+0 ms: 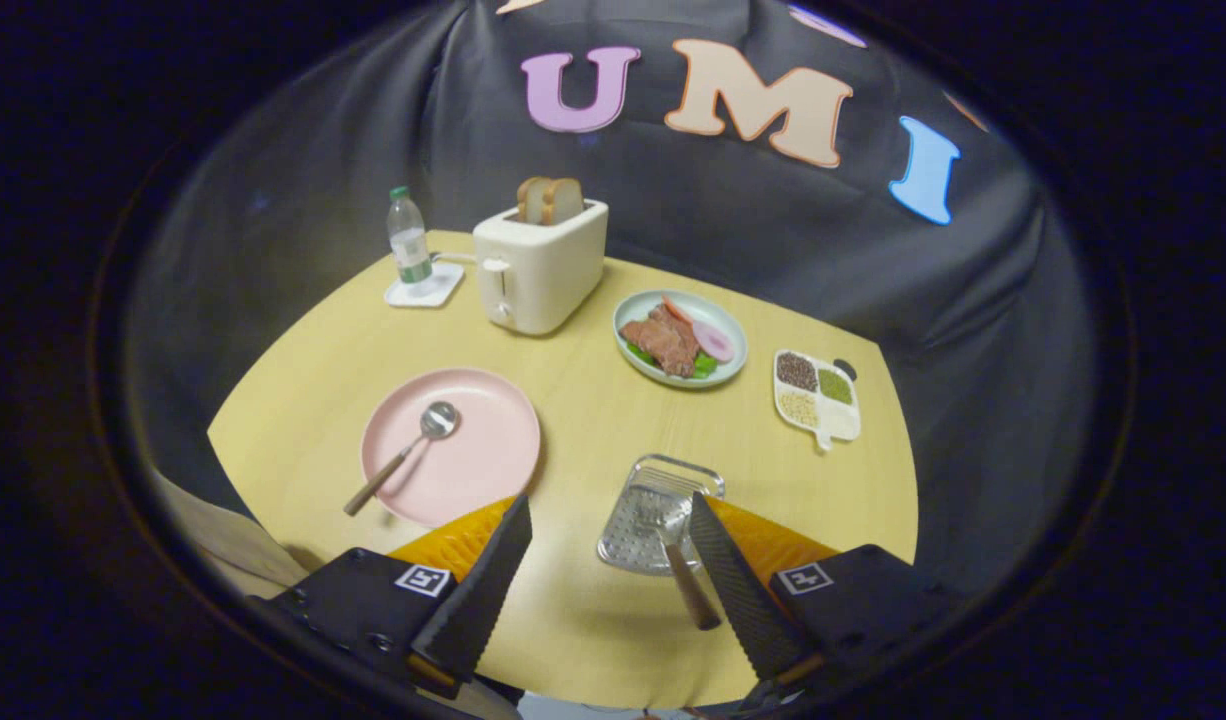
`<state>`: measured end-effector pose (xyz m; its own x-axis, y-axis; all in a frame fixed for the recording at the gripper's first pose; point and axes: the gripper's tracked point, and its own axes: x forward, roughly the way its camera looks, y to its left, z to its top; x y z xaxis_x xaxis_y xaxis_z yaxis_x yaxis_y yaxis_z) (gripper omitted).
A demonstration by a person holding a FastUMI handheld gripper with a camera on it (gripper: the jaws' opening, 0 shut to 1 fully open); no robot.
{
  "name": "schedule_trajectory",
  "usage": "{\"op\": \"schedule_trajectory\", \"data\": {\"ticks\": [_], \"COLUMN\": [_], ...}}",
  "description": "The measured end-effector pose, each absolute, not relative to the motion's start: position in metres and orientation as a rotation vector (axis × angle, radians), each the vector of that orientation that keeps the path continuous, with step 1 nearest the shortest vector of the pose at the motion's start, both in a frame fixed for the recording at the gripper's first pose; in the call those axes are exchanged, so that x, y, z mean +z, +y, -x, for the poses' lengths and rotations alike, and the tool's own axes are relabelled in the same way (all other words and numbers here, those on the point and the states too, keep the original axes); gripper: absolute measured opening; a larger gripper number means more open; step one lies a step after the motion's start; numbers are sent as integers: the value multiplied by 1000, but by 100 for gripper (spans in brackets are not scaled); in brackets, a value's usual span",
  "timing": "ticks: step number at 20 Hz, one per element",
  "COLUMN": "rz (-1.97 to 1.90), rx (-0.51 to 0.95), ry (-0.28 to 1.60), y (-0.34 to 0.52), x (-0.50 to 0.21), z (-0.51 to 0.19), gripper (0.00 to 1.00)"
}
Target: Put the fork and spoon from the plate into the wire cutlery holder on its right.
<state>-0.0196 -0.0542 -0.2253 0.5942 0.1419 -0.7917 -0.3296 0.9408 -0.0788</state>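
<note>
Open and empty, claw (608,560) hovers over bench (573,620); fork (681,565) stands in holder (658,515) at one o'clock, spoon (403,455) on plate (473,460) at eleven.

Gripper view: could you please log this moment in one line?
gripper open | fork in holder | spoon on plate

The fork (679,560) stands in the wire cutlery holder (658,512), its tines lost against the mesh and too blurred to count; one finger (738,590) of the hand-held gripper (613,590), whose fingers are spread wide with nothing between them, covers the holder's right side. The other finger (478,590) hides the near rim of the pink plate (473,455). The desk (583,420) has its near edge concealed behind the gripper body. The grains in the divided dish (818,395) at the desk's right edge are too small to identify.
</note>
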Motion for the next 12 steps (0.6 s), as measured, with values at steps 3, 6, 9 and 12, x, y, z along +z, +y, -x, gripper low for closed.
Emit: {"op": "schedule_trajectory", "data": {"ticks": [3, 6, 9, 12], "rz": [210, 168, 122, 93], "rx": [217, 176, 155, 159], "ry": [815, 764, 727, 706], "y": [-27, 3, 36, 69], "x": [-224, -227, -239, -257], "z": [18, 21, 29, 34], "gripper": [100, 100, 100, 100]}}
